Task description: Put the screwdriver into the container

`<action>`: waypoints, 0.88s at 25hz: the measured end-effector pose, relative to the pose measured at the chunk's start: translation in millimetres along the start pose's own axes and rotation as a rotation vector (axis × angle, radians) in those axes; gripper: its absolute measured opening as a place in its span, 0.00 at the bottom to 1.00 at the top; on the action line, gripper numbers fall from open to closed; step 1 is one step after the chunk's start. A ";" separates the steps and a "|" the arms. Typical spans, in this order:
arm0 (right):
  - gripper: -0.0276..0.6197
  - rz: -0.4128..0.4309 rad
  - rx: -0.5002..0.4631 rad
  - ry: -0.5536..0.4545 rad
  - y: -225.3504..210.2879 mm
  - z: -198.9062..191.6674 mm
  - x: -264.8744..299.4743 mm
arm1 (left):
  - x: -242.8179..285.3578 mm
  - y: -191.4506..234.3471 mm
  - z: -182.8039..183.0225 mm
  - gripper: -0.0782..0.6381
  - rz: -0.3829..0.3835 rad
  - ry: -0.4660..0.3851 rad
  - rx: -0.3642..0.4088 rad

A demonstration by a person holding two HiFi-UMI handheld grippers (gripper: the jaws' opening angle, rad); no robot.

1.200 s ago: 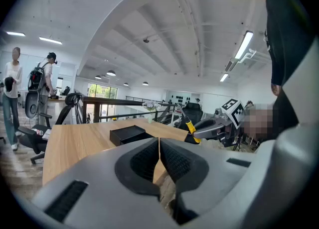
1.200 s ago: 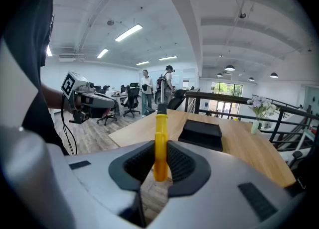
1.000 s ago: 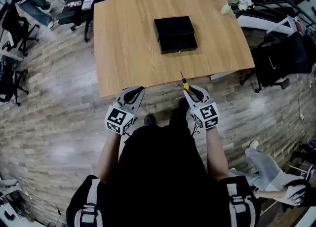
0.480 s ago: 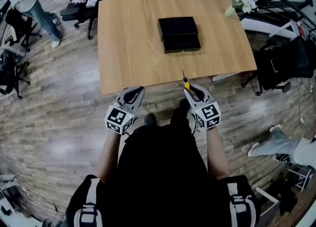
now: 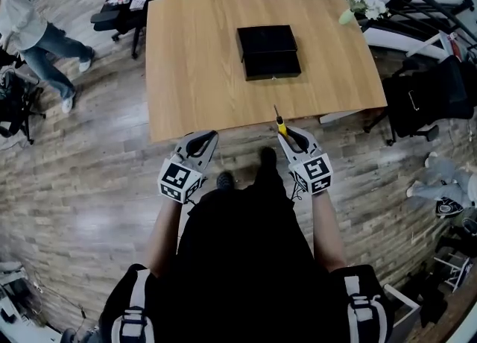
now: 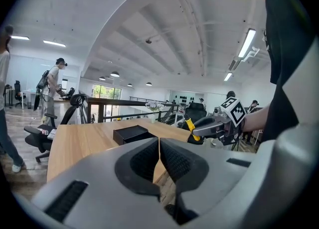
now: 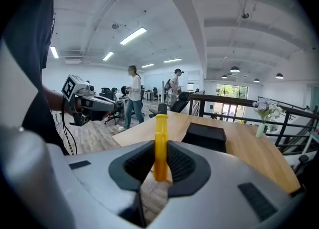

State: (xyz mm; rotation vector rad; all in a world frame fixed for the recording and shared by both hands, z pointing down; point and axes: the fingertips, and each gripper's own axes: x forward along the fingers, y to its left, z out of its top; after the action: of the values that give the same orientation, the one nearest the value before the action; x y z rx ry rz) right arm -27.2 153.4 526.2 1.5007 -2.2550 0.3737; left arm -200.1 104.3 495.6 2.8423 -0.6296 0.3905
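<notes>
Yellow-handled screwdriver [image 7: 160, 146] juts from right gripper [image 5: 287, 135], aimed slightly downward.

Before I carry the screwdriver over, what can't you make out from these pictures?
- Inside of the black container: the head view shows it evenly dark, so I cannot tell whether it is open or lidded. The right gripper view sees it from low down, mostly its side.
- Tip of the screwdriver: too small to read in the head view. In the right gripper view the shaft points away from the camera, beyond the handle's dark end.
</notes>
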 end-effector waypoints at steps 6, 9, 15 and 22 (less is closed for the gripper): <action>0.18 0.019 0.000 0.014 -15.2 -6.6 0.0 | 11.5 -4.7 5.4 0.15 0.027 -0.004 -0.014; 0.18 0.037 -0.003 0.005 -22.3 -2.4 6.6 | 16.8 -0.8 3.7 0.15 0.048 0.006 -0.018; 0.18 0.084 -0.010 -0.003 -41.3 2.9 14.7 | 33.9 -2.2 13.0 0.15 0.081 0.008 -0.022; 0.18 0.128 -0.029 -0.011 -73.6 7.2 19.4 | 58.3 -9.1 29.3 0.15 0.124 0.006 -0.011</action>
State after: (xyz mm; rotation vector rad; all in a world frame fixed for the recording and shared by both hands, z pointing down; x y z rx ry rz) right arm 32.8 106.1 529.0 1.3508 -2.3617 0.3691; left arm -139.0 82.7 484.0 2.7992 -0.8068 0.4146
